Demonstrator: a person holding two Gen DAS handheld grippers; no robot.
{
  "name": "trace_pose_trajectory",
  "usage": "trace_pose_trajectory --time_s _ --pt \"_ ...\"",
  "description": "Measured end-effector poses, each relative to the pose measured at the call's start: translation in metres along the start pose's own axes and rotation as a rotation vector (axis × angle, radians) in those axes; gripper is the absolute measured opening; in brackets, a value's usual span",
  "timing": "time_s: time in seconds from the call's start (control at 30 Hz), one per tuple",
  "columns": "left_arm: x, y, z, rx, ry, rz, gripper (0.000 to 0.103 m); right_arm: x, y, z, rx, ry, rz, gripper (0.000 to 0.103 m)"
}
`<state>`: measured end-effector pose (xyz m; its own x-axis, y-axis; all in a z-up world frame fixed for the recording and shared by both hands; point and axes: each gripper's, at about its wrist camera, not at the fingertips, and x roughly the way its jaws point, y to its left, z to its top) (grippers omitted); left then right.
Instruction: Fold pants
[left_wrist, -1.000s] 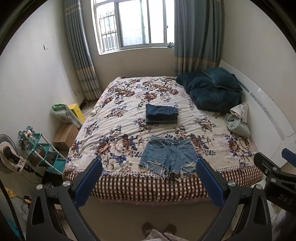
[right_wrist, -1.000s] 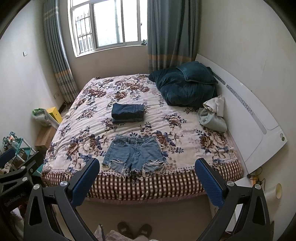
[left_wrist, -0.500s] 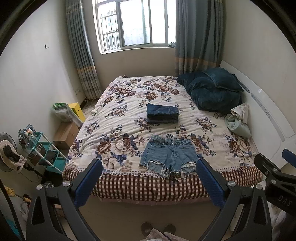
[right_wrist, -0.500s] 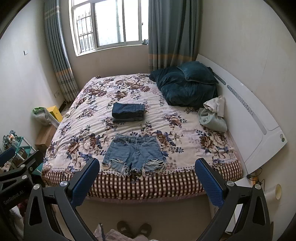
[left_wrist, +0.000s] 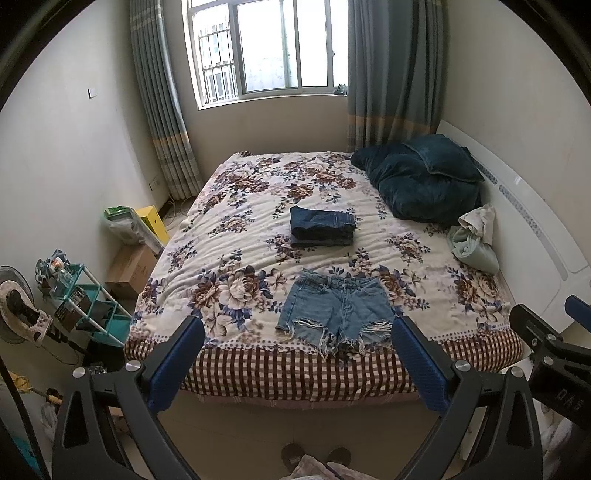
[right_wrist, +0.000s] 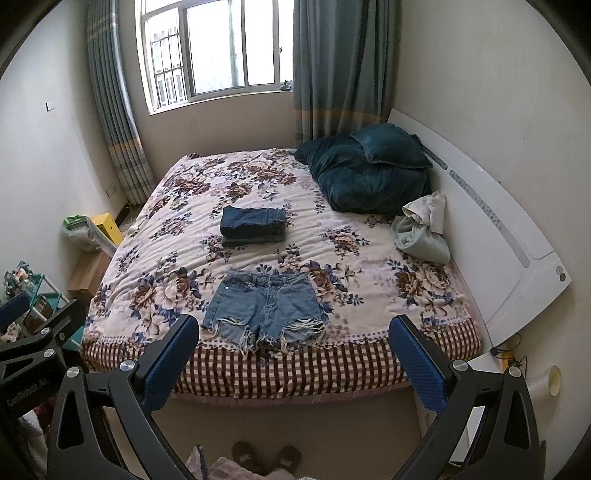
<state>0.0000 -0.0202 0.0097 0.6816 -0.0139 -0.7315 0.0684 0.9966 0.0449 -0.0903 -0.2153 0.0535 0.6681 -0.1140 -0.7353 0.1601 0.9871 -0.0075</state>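
Observation:
Light blue frayed denim shorts (left_wrist: 338, 308) lie flat, waistband away from me, near the front edge of the floral bed (left_wrist: 236, 254); they also show in the right wrist view (right_wrist: 264, 308). A folded stack of dark jeans (left_wrist: 322, 226) sits mid-bed behind them, also seen in the right wrist view (right_wrist: 254, 224). My left gripper (left_wrist: 297, 363) is open and empty, held in the air in front of the bed. My right gripper (right_wrist: 293, 363) is open and empty, beside it at the same distance.
A dark teal duvet and pillow (left_wrist: 421, 179) lie at the bed's far right by the white headboard (right_wrist: 498, 236), with a crumpled pale cloth (left_wrist: 474, 240) next to them. A teal shelf rack (left_wrist: 86, 302), a fan (left_wrist: 16, 302) and boxes stand left of the bed. Slippers (right_wrist: 266, 456) are on the floor.
Both grippers have risen and tilted slightly, so the bed sits a little lower in view. Nothing on the bed has moved.

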Motion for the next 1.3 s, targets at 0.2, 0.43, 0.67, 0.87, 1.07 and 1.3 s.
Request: trace_pose_trajectory --time_s 0.2,0.43,0.67,0.87,1.07,1.3 --pt "0.0 -0.001 0.001 0.0 -0.005 0.0 0.103 0.0 -0.004 0.001 0.002 0.0 0.001 0.103" --pt "-0.001 -0.001 0.0 0.002 -0.002 0.001 0.103 0.0 -0.003 0.0 0.002 0.001 0.003 0.103" --pt "-0.001 0.0 -0.001 -0.004 -0.005 0.009 0.103 -0.002 -0.005 -0.001 0.005 -0.001 0.012 0.103" --pt "0.025 -0.006 -0.006 -0.019 0.018 0.058 0.103 0.011 -0.009 -0.006 0.024 0.014 0.026 0.103" --pt "0.094 -0.016 -0.01 -0.012 0.122 0.09 0.103 0.077 -0.013 -0.012 0.049 0.095 0.011 0.103" --pt "0.188 -0.038 -0.005 0.033 0.255 0.071 0.103 0.182 -0.024 -0.01 0.065 0.255 -0.039 0.103"
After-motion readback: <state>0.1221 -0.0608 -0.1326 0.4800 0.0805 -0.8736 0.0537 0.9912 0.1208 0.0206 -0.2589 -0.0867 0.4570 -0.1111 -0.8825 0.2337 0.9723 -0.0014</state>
